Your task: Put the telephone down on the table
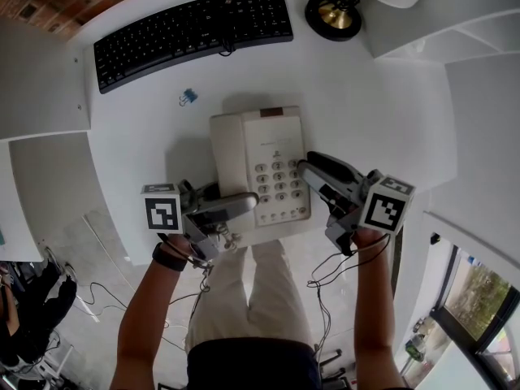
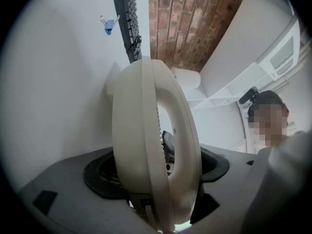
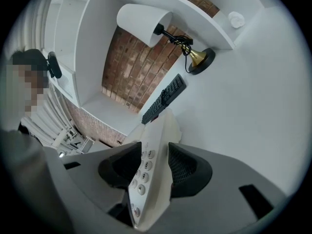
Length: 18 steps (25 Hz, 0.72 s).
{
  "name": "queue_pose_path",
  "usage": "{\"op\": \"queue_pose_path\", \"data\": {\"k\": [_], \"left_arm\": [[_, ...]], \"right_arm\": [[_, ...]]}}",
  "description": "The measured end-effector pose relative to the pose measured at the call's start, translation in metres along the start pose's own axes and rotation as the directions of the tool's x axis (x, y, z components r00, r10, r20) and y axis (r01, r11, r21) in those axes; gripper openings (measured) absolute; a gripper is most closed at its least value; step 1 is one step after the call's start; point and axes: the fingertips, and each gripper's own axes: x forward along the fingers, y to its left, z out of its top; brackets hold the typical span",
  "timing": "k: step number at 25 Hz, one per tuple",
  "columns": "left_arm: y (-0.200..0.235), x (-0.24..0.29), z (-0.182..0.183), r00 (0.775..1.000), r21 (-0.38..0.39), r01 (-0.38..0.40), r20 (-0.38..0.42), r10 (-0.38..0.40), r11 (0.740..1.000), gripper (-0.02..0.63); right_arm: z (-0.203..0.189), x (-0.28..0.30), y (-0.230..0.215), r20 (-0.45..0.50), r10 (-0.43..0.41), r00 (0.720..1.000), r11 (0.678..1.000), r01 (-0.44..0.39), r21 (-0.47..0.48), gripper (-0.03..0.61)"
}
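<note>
A cream push-button telephone (image 1: 260,161), its handset lying in the cradle on its left side, sits at the near edge of the white table (image 1: 382,120). My left gripper (image 1: 244,205) reaches in from the near left and is shut across the handset side of the telephone (image 2: 146,145), which fills the gap between its dark pads. My right gripper (image 1: 313,173) comes in from the near right. Its pads sit on either side of the keypad edge of the telephone (image 3: 156,145), against the keys and the underside.
A black keyboard (image 1: 191,31) lies at the far left of the table, with a small blue binder clip (image 1: 188,97) between it and the phone. A lamp with a black and brass base (image 1: 333,15) stands at the far right. White shelving rises beyond it.
</note>
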Motion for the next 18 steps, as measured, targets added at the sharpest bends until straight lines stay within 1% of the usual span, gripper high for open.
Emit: {"op": "queue_pose_path", "data": {"k": [2, 4, 7, 10, 12, 14, 15, 18], "left_arm": [[0.0, 0.001, 0.0, 1.0, 0.012, -0.012, 0.0, 0.012, 1.0, 0.41], [-0.002, 0.002, 0.0, 1.0, 0.035, -0.03, -0.001, 0.03, 0.999, 0.41], [0.0, 0.007, -0.004, 0.997, 0.091, -0.079, -0.02, 0.081, 0.993, 0.41], [0.001, 0.015, -0.006, 0.984, 0.2, -0.155, -0.057, 0.169, 0.967, 0.41], [0.003, 0.022, -0.006, 0.976, 0.257, -0.179, -0.074, 0.204, 0.95, 0.411], [0.004, 0.028, -0.004, 0.976, 0.273, -0.181, -0.072, 0.208, 0.945, 0.41], [0.004, 0.03, -0.003, 0.976, 0.273, -0.182, -0.069, 0.208, 0.945, 0.41], [0.005, 0.032, -0.002, 0.976, 0.273, -0.186, -0.063, 0.211, 0.944, 0.411]], "right_arm": [[-0.003, 0.001, 0.0, -0.011, -0.01, 1.0, 1.0, 0.009, -0.02, 0.17], [-0.005, 0.002, -0.003, -0.018, -0.037, 0.999, 0.999, 0.036, -0.035, 0.17], [-0.006, 0.003, -0.012, -0.004, -0.082, 0.997, 0.996, 0.082, -0.024, 0.169], [-0.002, 0.0, -0.021, 0.047, -0.116, 0.992, 0.993, 0.114, 0.038, 0.166], [0.002, -0.004, -0.028, 0.082, -0.138, 0.987, 0.989, 0.132, 0.073, 0.166], [0.005, -0.007, -0.035, 0.101, -0.165, 0.981, 0.985, 0.158, 0.074, 0.153], [0.006, -0.007, -0.037, 0.107, -0.177, 0.978, 0.983, 0.17, 0.066, 0.131], [0.014, -0.008, -0.04, 0.128, -0.204, 0.971, 0.979, 0.203, 0.017, 0.13]]}}
